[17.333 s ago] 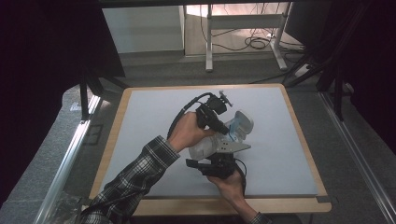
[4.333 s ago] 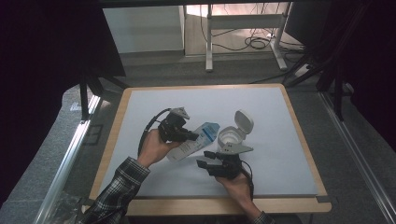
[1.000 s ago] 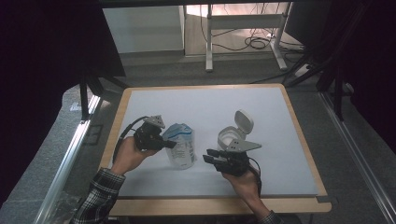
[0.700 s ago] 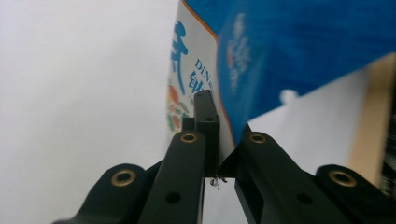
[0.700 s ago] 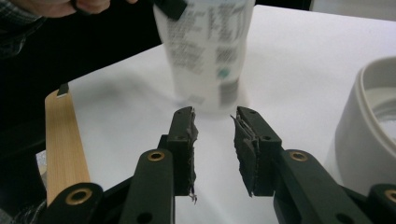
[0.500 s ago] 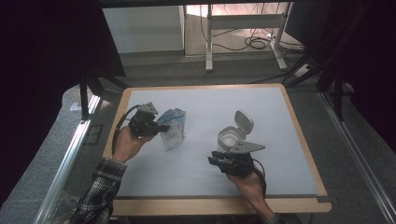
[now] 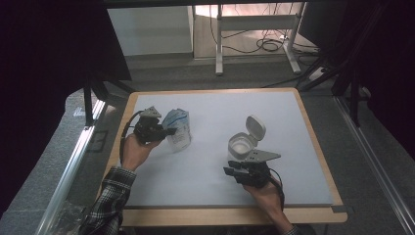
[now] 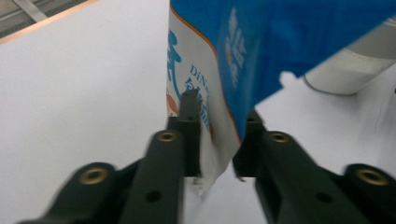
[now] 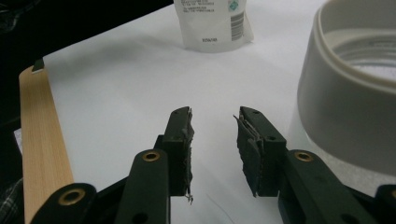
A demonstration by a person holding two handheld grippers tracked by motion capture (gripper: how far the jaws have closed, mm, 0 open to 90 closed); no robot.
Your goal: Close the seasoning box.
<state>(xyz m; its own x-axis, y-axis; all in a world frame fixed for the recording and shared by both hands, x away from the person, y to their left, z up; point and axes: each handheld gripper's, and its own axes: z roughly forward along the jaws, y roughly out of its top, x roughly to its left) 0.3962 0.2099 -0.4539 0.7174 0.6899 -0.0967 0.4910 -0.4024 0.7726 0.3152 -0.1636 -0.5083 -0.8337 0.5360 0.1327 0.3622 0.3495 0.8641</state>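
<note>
A blue and white pouch (image 7: 177, 128) stands upright at the table's left, and its bottom edge looks to rest on the white surface. My left gripper (image 7: 165, 131) is shut on the pouch's side edge; in the left gripper view the jaws (image 8: 217, 112) pinch the pouch (image 8: 261, 42). A white round container (image 7: 242, 143) with its flip lid (image 7: 255, 127) raised sits right of centre. My right gripper (image 7: 230, 172) is just in front of it, open and holding nothing. Its jaws (image 9: 215, 119) stand left of the container wall (image 9: 345, 102), with the pouch (image 9: 212, 23) farther off.
The white table top (image 7: 215, 112) has a wooden rim (image 7: 225, 215). A metal rail (image 7: 73, 161) runs along the left side on the floor. Desk legs and cables (image 7: 254, 44) stand beyond the far edge. Open surface lies between the pouch and the container.
My left gripper has carried the pouch leftward and toward the far side, away from the container. The right gripper has stayed by the container, open.
</note>
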